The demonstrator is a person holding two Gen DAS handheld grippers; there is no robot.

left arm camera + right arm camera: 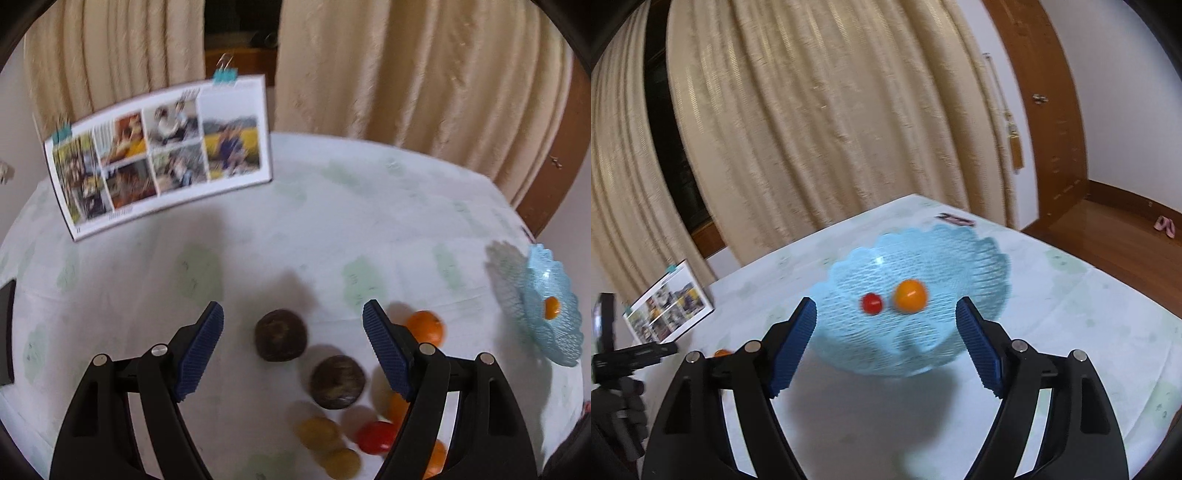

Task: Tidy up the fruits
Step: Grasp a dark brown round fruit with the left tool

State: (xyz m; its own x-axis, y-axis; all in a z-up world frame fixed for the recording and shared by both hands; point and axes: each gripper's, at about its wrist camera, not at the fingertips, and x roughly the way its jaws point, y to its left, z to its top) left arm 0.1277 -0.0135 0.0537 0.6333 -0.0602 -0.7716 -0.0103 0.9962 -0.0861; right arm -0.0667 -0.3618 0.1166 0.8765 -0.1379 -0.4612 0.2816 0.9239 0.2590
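Note:
In the left wrist view my left gripper point(293, 332) is open and empty above a cluster of fruit on the table: two dark brown round fruits point(280, 335) point(338, 382), two yellow-brown ones point(319, 432), a red tomato point(376, 437) and oranges point(424, 326). The light blue mesh basket point(546, 332) stands at the right edge with an orange fruit in it. In the right wrist view my right gripper point(886, 330) is open and empty just in front of the basket point(960, 258), which holds an orange fruit point(910, 296) and a small red fruit point(872, 303).
A photo calendar point(159, 155) stands at the table's back left. A dark object point(6, 332) lies at the left edge. Beige curtains point(820, 110) hang behind the table. A camera tripod point(620, 369) stands at the left. A small dark item point(956, 220) lies behind the basket.

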